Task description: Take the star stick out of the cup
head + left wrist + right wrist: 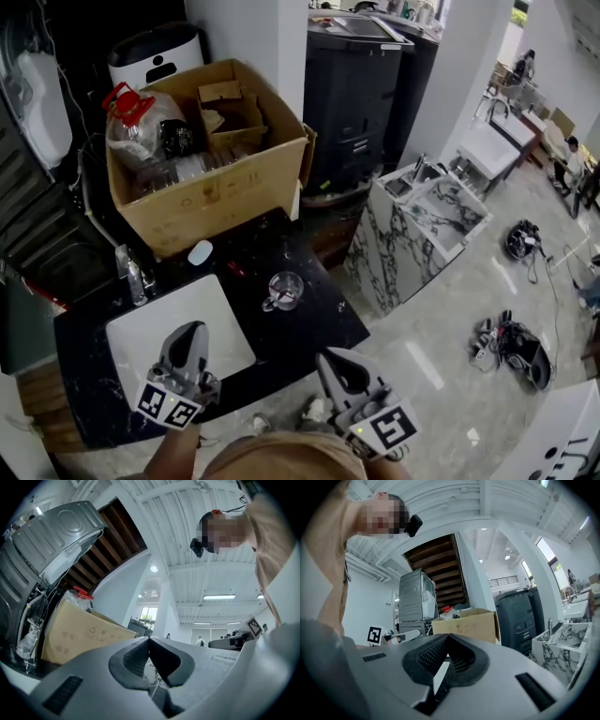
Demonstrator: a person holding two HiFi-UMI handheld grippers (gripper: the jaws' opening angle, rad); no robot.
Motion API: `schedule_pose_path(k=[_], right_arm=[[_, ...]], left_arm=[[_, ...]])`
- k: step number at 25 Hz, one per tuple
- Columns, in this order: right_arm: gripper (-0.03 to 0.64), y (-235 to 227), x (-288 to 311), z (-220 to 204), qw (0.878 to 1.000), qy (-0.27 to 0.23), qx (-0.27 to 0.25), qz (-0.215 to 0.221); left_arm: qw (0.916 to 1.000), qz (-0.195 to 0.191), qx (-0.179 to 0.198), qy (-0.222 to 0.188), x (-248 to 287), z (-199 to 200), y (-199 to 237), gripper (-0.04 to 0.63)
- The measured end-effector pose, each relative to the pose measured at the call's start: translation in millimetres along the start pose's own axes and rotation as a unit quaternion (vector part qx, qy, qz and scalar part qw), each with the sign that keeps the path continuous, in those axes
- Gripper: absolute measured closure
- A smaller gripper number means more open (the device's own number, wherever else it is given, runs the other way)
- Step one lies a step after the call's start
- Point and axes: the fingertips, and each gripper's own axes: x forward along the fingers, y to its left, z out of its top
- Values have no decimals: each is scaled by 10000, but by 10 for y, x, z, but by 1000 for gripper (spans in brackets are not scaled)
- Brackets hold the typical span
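Nothing's begun: my left gripper point(194, 328) and right gripper point(325, 356) hang clenched and empty, near side, while the glass cup point(285, 289) (stick indistinct inside) sits untouched farther off.

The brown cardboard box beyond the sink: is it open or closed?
Open. The brown cardboard box has no cover on top, and a clear plastic jug with a red cap shows inside it.

cup point(285, 290): on black counter point(314, 323) | left tongs point(192, 330), right tongs point(325, 358): near, not touching it
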Motion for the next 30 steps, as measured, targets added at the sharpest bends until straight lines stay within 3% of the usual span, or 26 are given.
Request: schedule_pose_path(k=[20,30], right_arm=[[618,-154,-226,-73,9994,30,92,-319],[618,-193,-289,-107,9991,69,91,-404]], left_arm=[[9986,-112,134,495,358,-394,117,594],[9972,6,119,738,456,-660,247,592]])
